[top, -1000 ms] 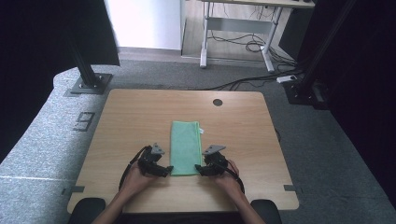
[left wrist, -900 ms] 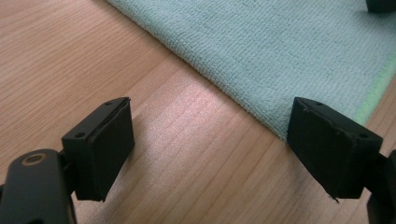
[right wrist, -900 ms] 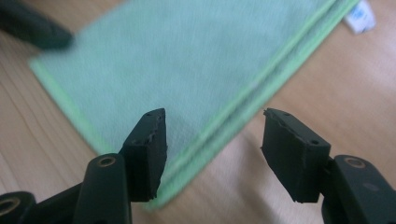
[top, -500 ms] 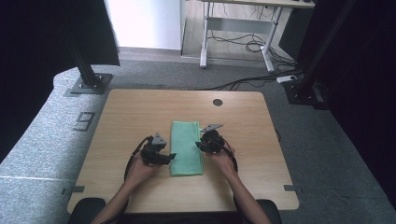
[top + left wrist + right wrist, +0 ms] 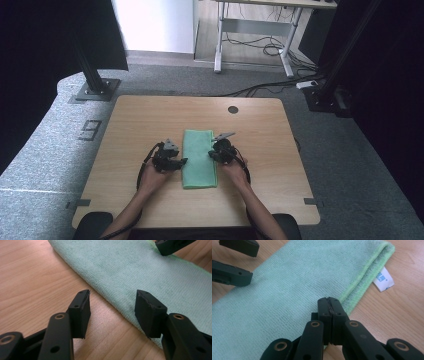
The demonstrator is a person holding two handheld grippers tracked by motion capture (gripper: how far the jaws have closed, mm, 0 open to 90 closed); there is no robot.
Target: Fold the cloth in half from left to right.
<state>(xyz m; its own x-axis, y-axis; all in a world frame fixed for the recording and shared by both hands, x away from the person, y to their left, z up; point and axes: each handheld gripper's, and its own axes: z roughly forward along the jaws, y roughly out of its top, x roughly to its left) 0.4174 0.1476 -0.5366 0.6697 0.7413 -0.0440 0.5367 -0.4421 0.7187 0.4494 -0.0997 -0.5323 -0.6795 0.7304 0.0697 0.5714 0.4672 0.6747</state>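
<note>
Towel (image 5: 199, 158), mint green and folded into a long strip, lies flat near the middle of the wooden bench (image 5: 135, 120), its length running from twelve to six o'clock in the high view. A person's left claw (image 5: 179, 162) sits at the towel's nine o'clock edge, its jaws half open and just narrowing, one over bare wood and one over the cloth, with the edge between them but not yet pinched. The right claw (image 5: 329, 301), at three o'clock, has just closed completely at the doubled yellow-green edge; whether it holds any cloth is unclear. A white label (image 5: 383, 279) pokes out beside that edge. The step appears to be gripping both long sides; next, the left claw likely must close on the cloth before any lifting or folding.
</note>
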